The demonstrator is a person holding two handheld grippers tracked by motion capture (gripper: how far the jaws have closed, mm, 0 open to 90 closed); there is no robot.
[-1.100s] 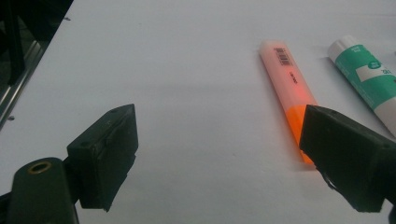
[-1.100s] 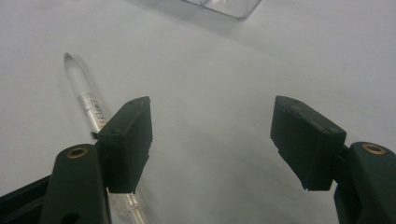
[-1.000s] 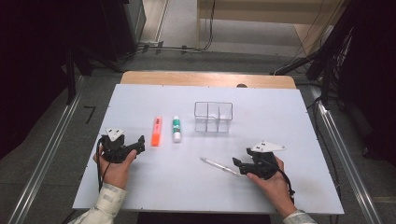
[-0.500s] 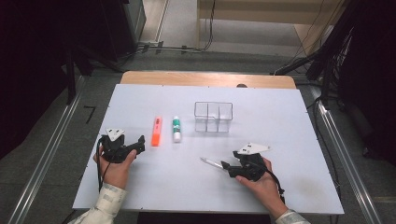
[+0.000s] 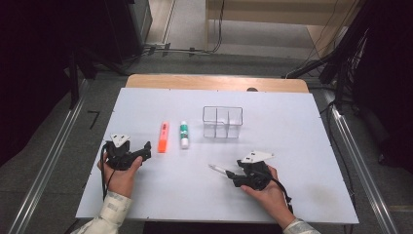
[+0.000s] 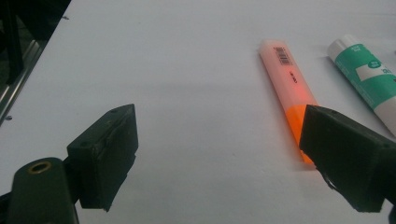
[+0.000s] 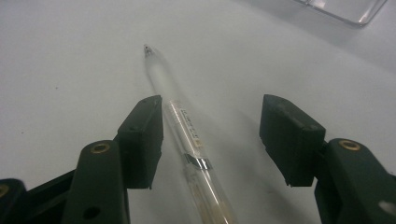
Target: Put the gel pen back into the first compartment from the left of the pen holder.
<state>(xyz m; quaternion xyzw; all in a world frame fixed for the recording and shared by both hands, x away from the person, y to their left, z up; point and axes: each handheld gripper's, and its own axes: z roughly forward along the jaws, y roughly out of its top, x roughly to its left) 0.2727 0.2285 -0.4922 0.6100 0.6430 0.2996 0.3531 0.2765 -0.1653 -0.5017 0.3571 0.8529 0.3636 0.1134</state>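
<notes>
A clear pen (image 7: 184,126) lies flat on the white table (image 5: 292,146), its tip pointing away. My right gripper (image 7: 210,135) straddles it: the pen runs between the jaws, close beside the left pad, and the jaws have just been closing without pressing on it. In the high view that right gripper (image 5: 233,174) sits at the pen (image 5: 217,169) near the front of the table. My left gripper (image 5: 144,152) rests open at the front left, just short of an orange highlighter (image 6: 289,88). A green-and-white marker (image 6: 369,79) lies beside the highlighter.
A clear plastic organizer box (image 5: 222,122) with compartments stands at the table's middle, behind the pen; its corner shows in the right gripper view (image 7: 345,9). The table's left edge and a metal rail (image 6: 14,88) lie left of my left gripper.
My right gripper has slid left along the table onto the pen, so the pen now lies between its jaws, which have narrowed. The left hand has stayed put.
</notes>
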